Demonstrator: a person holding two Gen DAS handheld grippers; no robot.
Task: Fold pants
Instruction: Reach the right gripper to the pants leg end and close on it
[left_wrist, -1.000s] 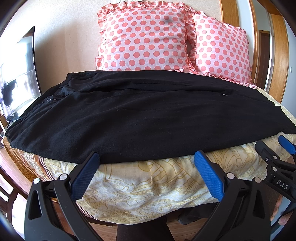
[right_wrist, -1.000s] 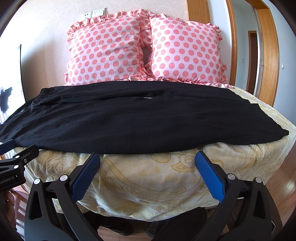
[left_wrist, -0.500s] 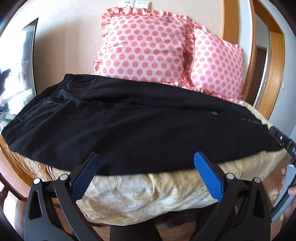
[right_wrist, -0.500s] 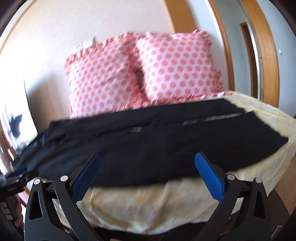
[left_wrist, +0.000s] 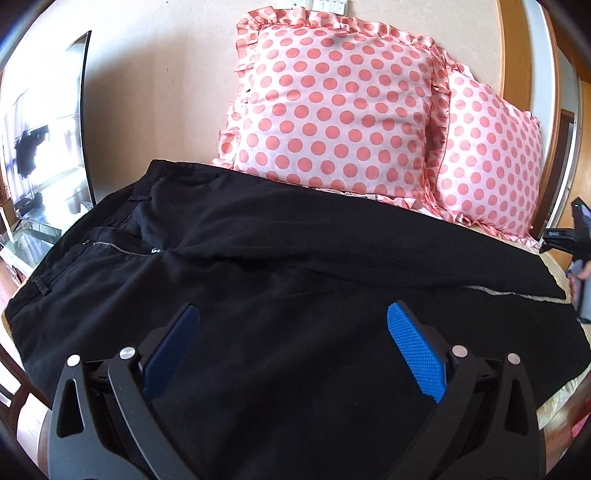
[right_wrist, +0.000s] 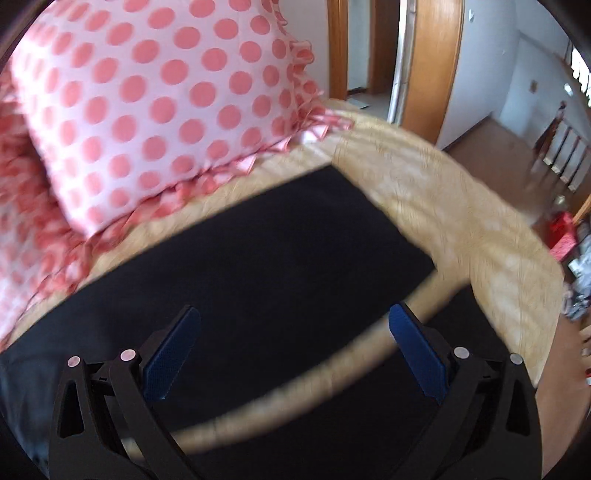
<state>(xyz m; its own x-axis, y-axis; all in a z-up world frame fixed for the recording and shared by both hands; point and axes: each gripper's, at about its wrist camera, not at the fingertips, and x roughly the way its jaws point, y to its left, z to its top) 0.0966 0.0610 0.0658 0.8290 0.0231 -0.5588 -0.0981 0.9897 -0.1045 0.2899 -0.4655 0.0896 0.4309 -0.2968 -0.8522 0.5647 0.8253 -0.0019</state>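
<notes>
Both grippers have moved in over the pants (left_wrist: 295, 295), left gripper (left_wrist: 295, 347) and right gripper (right_wrist: 295, 343) jaws open, so pinch each hem squarely before lifting

black pants (left_wrist: 280, 280) spread across bed, zipper fly at left, left gripper (left_wrist: 291, 350) wide open lower centre above fabric, two polka-dot pillows (left_wrist: 332, 110) upper right, right gripper (left_wrist: 576, 236) at right edge
</notes>
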